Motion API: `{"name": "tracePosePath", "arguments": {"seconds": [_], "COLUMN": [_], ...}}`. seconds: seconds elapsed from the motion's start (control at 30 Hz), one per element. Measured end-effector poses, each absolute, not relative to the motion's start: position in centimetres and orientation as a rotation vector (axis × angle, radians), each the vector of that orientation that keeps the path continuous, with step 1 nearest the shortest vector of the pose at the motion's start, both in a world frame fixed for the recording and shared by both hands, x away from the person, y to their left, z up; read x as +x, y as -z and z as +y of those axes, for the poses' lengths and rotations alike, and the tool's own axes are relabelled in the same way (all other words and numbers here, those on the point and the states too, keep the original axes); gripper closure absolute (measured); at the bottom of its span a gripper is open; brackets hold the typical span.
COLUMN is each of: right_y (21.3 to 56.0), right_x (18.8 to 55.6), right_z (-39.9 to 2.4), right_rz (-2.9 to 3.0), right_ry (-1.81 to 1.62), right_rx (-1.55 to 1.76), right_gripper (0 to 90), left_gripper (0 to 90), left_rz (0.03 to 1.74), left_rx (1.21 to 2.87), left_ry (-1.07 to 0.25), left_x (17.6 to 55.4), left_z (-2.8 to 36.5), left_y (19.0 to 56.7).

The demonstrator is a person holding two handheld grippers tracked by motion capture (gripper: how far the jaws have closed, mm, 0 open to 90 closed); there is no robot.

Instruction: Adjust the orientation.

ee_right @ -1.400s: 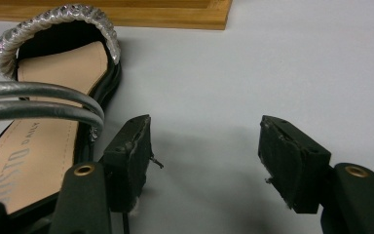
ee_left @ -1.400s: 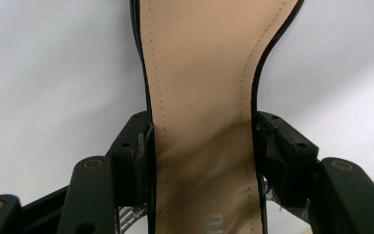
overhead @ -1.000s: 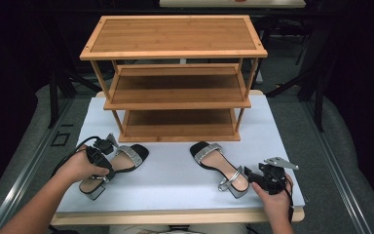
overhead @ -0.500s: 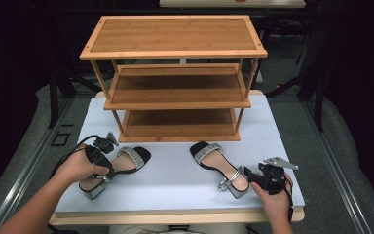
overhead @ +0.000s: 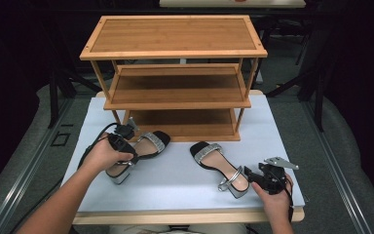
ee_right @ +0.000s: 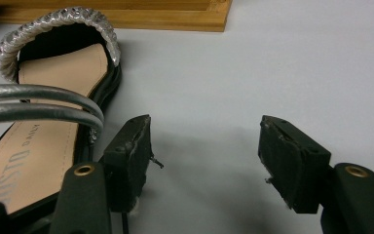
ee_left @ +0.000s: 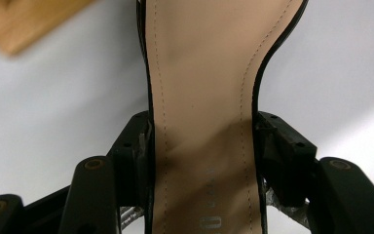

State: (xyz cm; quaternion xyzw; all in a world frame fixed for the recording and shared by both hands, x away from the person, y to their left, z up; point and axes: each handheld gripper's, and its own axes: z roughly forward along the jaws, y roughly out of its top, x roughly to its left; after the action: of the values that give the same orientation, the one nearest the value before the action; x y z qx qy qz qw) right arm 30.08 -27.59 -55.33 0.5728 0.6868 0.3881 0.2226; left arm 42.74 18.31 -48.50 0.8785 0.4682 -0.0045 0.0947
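L claw (ee_left: 202, 146) gripped black silver-strapped sandal (ee_left: 204, 87) at waist; R claw (ee_right: 204, 156) gaped empty beside its twin (ee_right: 53, 126). Risk: smooth sole edges slipping out mid-lift.

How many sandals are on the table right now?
2: left sandal in front of the wooden rack, clamped by the left gripper; right sandal beside the open right gripper.
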Motion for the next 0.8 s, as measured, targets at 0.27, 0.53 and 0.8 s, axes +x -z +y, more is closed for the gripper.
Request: {"name": "tracePosePath", "arguments": {"seconds": [0.27, 0.53, 0.8], "right_y": [55.3, 55.4, 55.4], "right_x": [30.1, 30.1, 30.1], "right_z": [-27.8, -27.7, -27.7], "right_rz": [1.901, 1.904, 1.899], "right_ry": [-1.083, -1.082, -1.077], "right_rx": [1.580, 1.583, 1.582], "right_gripper": [36.1, 36.1, 36.1], "left_gripper": [43.4, 42.9, 37.5], "left_rz": [1.483, 1.526, 1.425], "left_rx": [2.526, 2.487, 2.444], "left_ry": [-0.038, -0.035, -0.052], "left_x": [45.1, 45.4, 43.9], "left_z": [15.4, 16.0, 17.1], "left_y": [49.6, 50.5, 47.7]}}
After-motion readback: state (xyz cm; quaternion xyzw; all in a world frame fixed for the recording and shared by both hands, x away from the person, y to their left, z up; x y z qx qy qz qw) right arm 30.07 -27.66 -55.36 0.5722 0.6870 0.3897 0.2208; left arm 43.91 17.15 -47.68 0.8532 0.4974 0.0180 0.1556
